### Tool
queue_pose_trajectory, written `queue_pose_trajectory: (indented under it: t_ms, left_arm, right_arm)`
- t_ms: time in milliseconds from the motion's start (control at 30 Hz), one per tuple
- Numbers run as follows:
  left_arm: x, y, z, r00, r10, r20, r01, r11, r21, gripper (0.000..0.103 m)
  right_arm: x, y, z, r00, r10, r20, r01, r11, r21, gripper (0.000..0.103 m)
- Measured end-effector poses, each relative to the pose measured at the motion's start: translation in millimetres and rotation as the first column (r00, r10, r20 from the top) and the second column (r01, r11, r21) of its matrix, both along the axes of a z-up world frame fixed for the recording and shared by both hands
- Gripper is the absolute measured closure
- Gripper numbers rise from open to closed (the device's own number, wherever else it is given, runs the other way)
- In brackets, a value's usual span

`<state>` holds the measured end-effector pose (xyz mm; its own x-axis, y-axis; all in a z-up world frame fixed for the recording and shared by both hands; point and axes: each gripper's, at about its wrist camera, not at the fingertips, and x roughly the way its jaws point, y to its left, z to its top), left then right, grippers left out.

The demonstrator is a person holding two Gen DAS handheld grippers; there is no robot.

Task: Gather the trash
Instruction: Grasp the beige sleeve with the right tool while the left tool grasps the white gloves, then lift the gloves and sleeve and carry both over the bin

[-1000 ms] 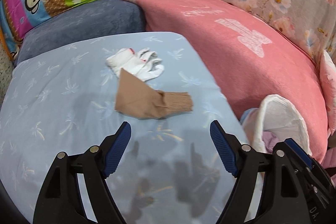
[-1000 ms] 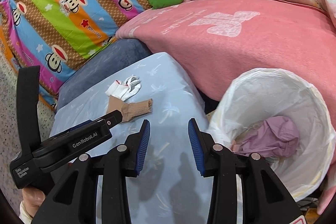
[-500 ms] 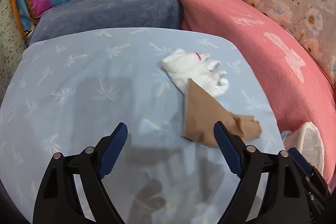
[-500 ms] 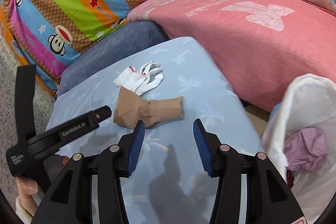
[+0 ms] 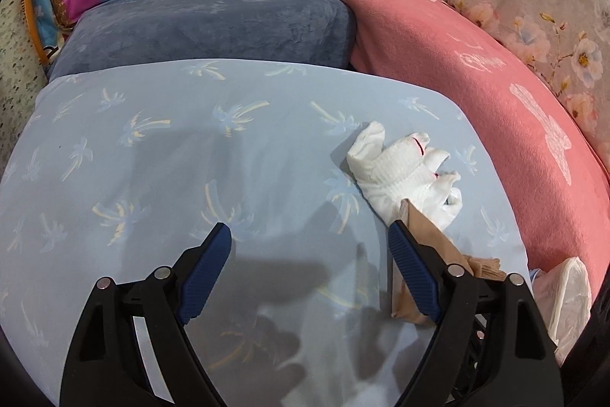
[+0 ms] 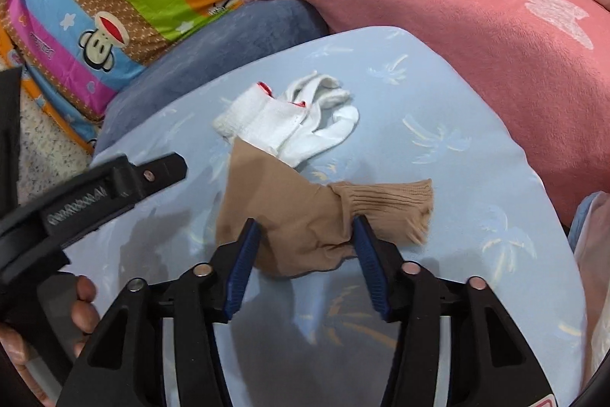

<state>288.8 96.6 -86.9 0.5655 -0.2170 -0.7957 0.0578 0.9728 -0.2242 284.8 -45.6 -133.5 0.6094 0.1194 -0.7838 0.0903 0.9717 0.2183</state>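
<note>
- Step in hand, imo: going for the beige nylon stocking with the ribbed cuff [image 6: 324, 216], which lies flat on the light-blue palm-print cushion cover [image 6: 476, 178], roughly mid-cushion.
- Right gripper [image 6: 307, 269] is spread apart, nothing in it. Its blue pads straddle the near edge of the stocking, one on the foot part, the other about where the cuff starts. Can't tell if the tips actually touch the fabric yet.
- Left gripper [image 5: 309, 277] is also wide apart and empty, hanging over bare cushion. Its right finger partly hides the stocking [image 5: 427, 239] in that view.
- Stocking's long axis runs left-right across the right wrist view, a bit tilted: ribbed cuff points right, toward the bin side, and the flat foot end goes left and up, tucked just under the white knit work glove w/ red trim [image 6: 289, 117]. The two overlap at that corner.
- Next move, my guess: drop a touch, close on the bunched middle, lift clear w/o dragging the glove along.
- White plastic bin liner [image 5: 568, 296] peeks in just off the cushion's right edge, near the stocking, so the carry looks short.
- Thin slippery fabric, so prob needs a good pinch of the gathered bit.
</note>
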Motion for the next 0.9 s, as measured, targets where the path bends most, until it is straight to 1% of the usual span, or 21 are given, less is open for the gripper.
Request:
queue_pose_trajectory:
  t_ms: [33, 67, 100, 133, 200, 333, 433, 500, 567, 600, 633, 667, 700, 733, 767, 800, 833, 867, 900]
  left_arm:
    - [2.4, -1.3, 0.0, 1.0, -0.004, -0.001, 0.004, 1.0, -0.005, 0.022]
    - [5.6, -3.1, 0.0, 1.0, -0.006, -0.001, 0.006, 1.0, -0.01, 0.022]
    - [8.4, -5.0, -0.2, 1.0, -0.006, -0.002, 0.006, 1.0, -0.013, 0.023]
    - [11.7, -6.6, -0.5, 1.0, -0.008, -0.002, 0.008, 1.0, -0.02, 0.022]
    - [18.4, -11.7, -1.3, 1.0, -0.017, -0.006, 0.016, 0.999, -0.033, 0.022]
    - [28.2, -25.9, -3.2, 0.999, -0.044, -0.006, 0.043, 0.998, -0.043, 0.023]
    - [36.4, -38.6, -7.0, 0.998, -0.065, -0.01, 0.065, 0.998, -0.027, 0.023]
    - [41.1, -44.3, -10.3, 0.998, -0.067, -0.017, 0.067, 0.998, -0.022, 0.025]
    - [45.7, -48.9, -16.0, 0.996, -0.077, -0.037, 0.076, 0.997, -0.026, 0.036]
    - [47.4, -50.7, -18.9, 0.996, -0.082, -0.048, 0.08, 0.996, -0.026, 0.039]
    - [46.7, -52.8, -18.5, 0.997, -0.076, -0.034, 0.075, 0.997, -0.004, 0.041]
    - [46.2, -55.4, -18.5, 0.996, -0.083, -0.029, 0.084, 0.996, 0.014, 0.049]
    - [45.5, -57.8, -18.0, 0.995, -0.091, -0.027, 0.092, 0.995, 0.024, 0.051]
    - [44.4, -59.4, -17.7, 0.995, -0.099, -0.027, 0.1, 0.995, 0.028, 0.057]
    - [43.6, -60.7, -17.5, 0.993, -0.111, -0.03, 0.111, 0.993, 0.028, 0.066]
    - [42.3, -62.1, -17.0, 0.992, -0.124, -0.033, 0.125, 0.992, 0.027, 0.071]
    - [41.2, -63.7, -16.7, 0.99, -0.136, -0.039, 0.137, 0.99, 0.021, 0.08]
    - [39.4, -64.5, -16.2, 0.989, -0.143, -0.045, 0.144, 0.99, 0.014, 0.085]
    - [36.5, -65.6, -14.9, 0.988, -0.147, -0.045, 0.147, 0.989, 0.01, 0.087]
  right_arm:
    - [1.8, 2.1, 0.1, 1.0, -0.005, -0.002, 0.005, 0.999, -0.036, 0.081]
    - [2.8, 1.6, 0.1, 1.0, 0.001, -0.004, -0.001, 0.999, -0.037, 0.091]
    - [3.7, -0.5, 0.3, 1.0, 0.003, -0.009, -0.004, 1.0, -0.025, 0.095]
    - [4.1, -3.2, 1.0, 1.0, 0.004, -0.015, -0.005, 1.0, -0.014, 0.097]
    - [2.7, -10.0, 3.7, 1.0, -0.01, -0.013, 0.01, 1.0, -0.004, 0.098]
    - [0.5, -36.7, 13.3, 0.997, -0.08, 0.018, 0.08, 0.997, 0.024, 0.098]
    - [1.8, -51.5, 17.6, 0.994, -0.104, 0.025, 0.104, 0.994, 0.031, 0.098]
    - [3.3, -56.8, 18.2, 0.993, -0.111, 0.027, 0.11, 0.993, 0.037, 0.098]
    - [4.3, -61.3, 17.6, 0.993, -0.115, 0.024, 0.114, 0.993, 0.039, 0.098]
    - [5.3, -62.9, 17.0, 0.993, -0.117, 0.021, 0.116, 0.992, 0.042, 0.098]
    - [5.0, -63.8, 16.6, 0.993, -0.118, 0.019, 0.117, 0.992, 0.043, 0.098]
    - [4.9, -65.0, 15.9, 0.993, -0.118, 0.017, 0.117, 0.992, 0.045, 0.098]
    - [6.0, -65.0, 15.1, 0.993, -0.119, 0.014, 0.118, 0.992, 0.046, 0.098]
    - [5.9, -65.5, 14.3, 0.993, -0.119, 0.011, 0.119, 0.992, 0.05, 0.098]
    - [5.3, -65.8, 13.9, 0.993, -0.119, 0.01, 0.118, 0.991, 0.056, 0.098]
    - [4.0, -65.9, 14.0, 0.993, -0.118, 0.01, 0.117, 0.991, 0.062, 0.098]
    - [1.1, -66.2, 13.5, 0.993, -0.118, 0.011, 0.117, 0.991, 0.067, 0.098]
    - [-0.2, -65.9, 14.1, 0.993, -0.117, 0.012, 0.116, 0.991, 0.073, 0.098]
    - [-3.7, -66.5, 14.6, 0.993, -0.118, 0.014, 0.116, 0.99, 0.078, 0.098]
